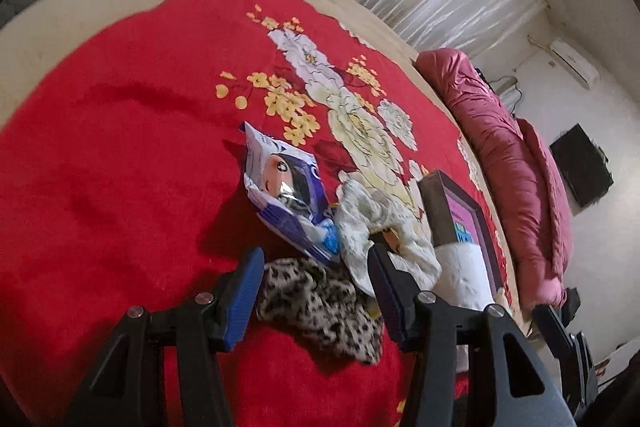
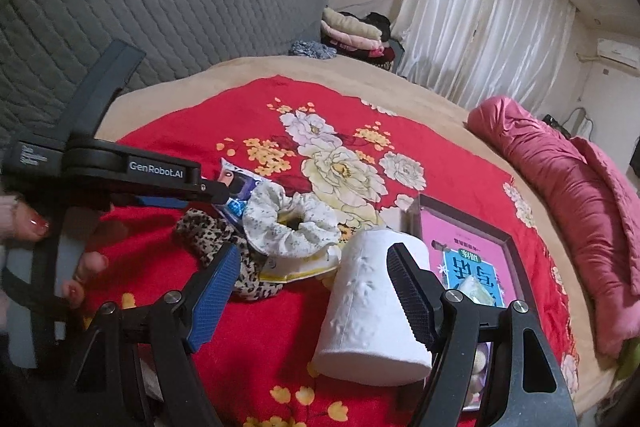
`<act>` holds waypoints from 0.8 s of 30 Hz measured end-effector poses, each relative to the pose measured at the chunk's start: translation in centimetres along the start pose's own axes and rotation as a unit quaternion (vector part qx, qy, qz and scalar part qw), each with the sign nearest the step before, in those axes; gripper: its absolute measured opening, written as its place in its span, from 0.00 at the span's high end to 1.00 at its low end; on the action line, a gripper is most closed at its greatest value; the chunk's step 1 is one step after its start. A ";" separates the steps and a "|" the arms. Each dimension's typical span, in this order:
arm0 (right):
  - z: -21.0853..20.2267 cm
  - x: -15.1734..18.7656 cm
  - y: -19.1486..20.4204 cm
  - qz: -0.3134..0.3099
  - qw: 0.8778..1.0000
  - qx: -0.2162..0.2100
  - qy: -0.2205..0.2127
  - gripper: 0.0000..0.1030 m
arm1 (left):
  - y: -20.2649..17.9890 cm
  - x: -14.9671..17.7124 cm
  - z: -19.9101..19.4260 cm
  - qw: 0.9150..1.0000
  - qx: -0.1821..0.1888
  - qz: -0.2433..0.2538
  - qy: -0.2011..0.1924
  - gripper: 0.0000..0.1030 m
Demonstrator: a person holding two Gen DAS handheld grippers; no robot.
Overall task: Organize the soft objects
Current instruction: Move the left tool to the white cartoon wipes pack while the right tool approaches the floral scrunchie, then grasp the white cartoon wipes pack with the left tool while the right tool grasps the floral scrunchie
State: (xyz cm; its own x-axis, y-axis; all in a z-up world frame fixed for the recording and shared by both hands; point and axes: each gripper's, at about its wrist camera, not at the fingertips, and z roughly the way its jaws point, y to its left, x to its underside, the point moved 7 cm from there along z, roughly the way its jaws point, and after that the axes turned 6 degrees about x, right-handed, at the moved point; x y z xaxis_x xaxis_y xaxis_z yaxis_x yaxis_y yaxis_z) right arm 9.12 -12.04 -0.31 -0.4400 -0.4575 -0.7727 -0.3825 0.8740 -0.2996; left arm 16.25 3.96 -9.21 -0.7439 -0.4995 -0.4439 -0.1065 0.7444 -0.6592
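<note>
On the red floral blanket (image 1: 120, 131) lies a small heap of things. A leopard-print scrunchie (image 1: 320, 311) sits between the blue pads of my left gripper (image 1: 316, 287), which is open and not pressing on it. Beyond it are a white floral scrunchie (image 1: 384, 227) and a purple-white snack bag (image 1: 284, 195). In the right wrist view a white paper roll (image 2: 372, 307) lies on its side between the fingers of my open right gripper (image 2: 314, 291). The left gripper (image 2: 224, 193) reaches in from the left, above the leopard scrunchie (image 2: 208, 231) and beside the white scrunchie (image 2: 292, 219).
A dark-framed box (image 2: 516, 251) holding a pink book stands right of the roll. A rolled pink quilt (image 2: 580, 195) lies along the bed's right edge. A grey quilted headboard (image 2: 120, 7), folded clothes (image 2: 352, 31) and white curtains (image 2: 480, 27) are behind. A person's hand (image 2: 40, 227) holds the left gripper.
</note>
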 end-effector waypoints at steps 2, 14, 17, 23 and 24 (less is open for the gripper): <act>0.5 -0.3 0.0 -0.003 1.000 0.001 0.000 0.26 | 0.5 -0.4 0.9 1.000 0.002 -0.011 0.004 0.48; 5.3 -1.7 2.5 -0.096 0.995 -0.011 0.025 0.26 | 1.7 -2.4 5.4 0.999 0.012 -0.038 0.023 0.48; 7.0 -1.8 3.2 -0.099 0.994 -0.024 0.040 0.26 | 1.8 -3.0 5.9 0.999 0.016 -0.039 0.021 0.48; 10.7 -2.0 3.8 -0.101 0.991 -0.035 0.076 0.26 | 2.2 -3.6 6.4 0.998 0.035 -0.044 0.020 0.53; 11.5 -2.0 4.0 -0.105 0.990 -0.037 0.086 0.25 | 2.3 -3.7 6.4 0.998 0.034 -0.042 0.020 0.56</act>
State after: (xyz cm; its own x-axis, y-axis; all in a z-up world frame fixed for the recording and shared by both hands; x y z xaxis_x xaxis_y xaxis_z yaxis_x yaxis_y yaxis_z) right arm 17.80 -5.73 -6.35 -0.4732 -0.6549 -0.5892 -0.5356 0.7449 -0.3978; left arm 22.98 4.64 -12.94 -0.7604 -0.5400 -0.3608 -0.1258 0.6675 -0.7339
